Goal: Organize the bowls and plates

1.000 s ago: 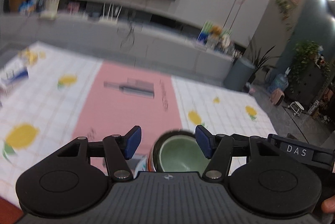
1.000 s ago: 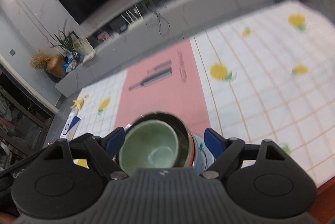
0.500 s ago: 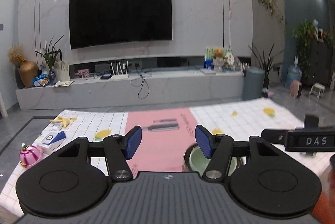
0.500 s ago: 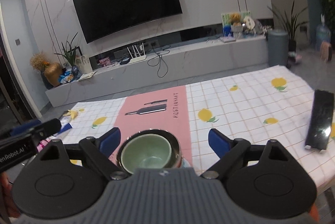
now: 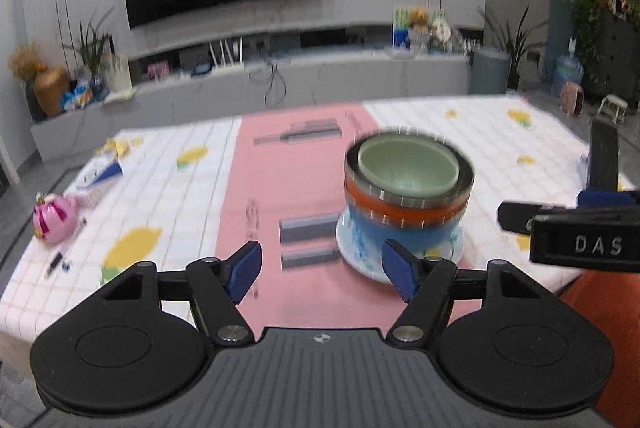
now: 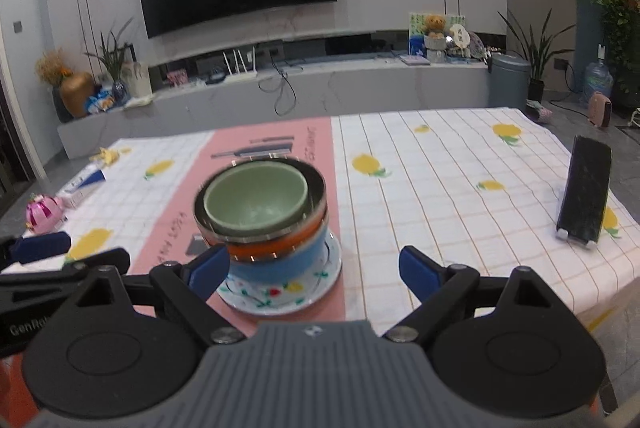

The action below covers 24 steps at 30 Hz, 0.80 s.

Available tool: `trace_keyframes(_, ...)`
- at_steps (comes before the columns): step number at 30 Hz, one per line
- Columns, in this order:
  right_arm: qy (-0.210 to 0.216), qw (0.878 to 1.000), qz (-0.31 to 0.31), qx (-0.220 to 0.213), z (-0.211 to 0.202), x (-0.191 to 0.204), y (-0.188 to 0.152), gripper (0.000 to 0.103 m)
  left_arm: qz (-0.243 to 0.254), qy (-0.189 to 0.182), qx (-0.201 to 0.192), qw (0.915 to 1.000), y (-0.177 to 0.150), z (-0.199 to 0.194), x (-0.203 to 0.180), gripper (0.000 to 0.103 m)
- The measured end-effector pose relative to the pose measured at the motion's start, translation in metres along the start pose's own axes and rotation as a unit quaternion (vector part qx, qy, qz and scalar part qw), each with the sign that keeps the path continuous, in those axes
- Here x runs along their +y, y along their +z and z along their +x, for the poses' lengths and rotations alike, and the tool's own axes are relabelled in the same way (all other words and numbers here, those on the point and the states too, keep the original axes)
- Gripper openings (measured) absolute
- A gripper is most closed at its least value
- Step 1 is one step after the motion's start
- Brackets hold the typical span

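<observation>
A stack of dishes (image 6: 268, 228) was seen on the pink strip of the tablecloth (image 6: 440, 187) near the table's near edge: a green bowl (image 6: 256, 197) nested in a metal-rimmed bowl (image 6: 316, 195), over an orange band and a blue bowl, all on a flowered plate (image 6: 280, 298). The left gripper (image 5: 322, 270) was held with its jaws spreading wider and nothing between them, the stack lying just beyond its right finger. The right gripper (image 6: 314, 268) was likewise held wide apart, nothing being pinched, with the stack just beyond its left finger; a dark phone (image 6: 586, 193) was propped far to the right.
</observation>
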State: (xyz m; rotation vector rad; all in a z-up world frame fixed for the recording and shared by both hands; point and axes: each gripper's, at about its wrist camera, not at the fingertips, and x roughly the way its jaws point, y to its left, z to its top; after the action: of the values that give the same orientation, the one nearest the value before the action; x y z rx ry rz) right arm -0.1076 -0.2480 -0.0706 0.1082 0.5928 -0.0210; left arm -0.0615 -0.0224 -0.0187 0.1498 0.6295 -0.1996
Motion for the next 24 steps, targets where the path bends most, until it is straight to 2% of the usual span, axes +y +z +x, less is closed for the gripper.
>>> trace_keyframes(3,-0.016,1.0,-0.008,0.023,0.013,0.001,-0.006,0.092,0.006,0.012,0.023,0.9996,-0.008,0.009,-0.001,0.081)
trace_keyframes(8,-0.017,0.999,-0.011,0.05,0.025,0.001,-0.018,0.092,-0.008,0.006,0.049,0.9988,-0.016,0.019,0.001,0.081)
trace_keyframes(24,-0.009,0.999,-0.023,0.041,0.022,0.009,-0.019,0.092,-0.017,0.009,0.054,0.9983,-0.015,0.022,0.004,0.081)
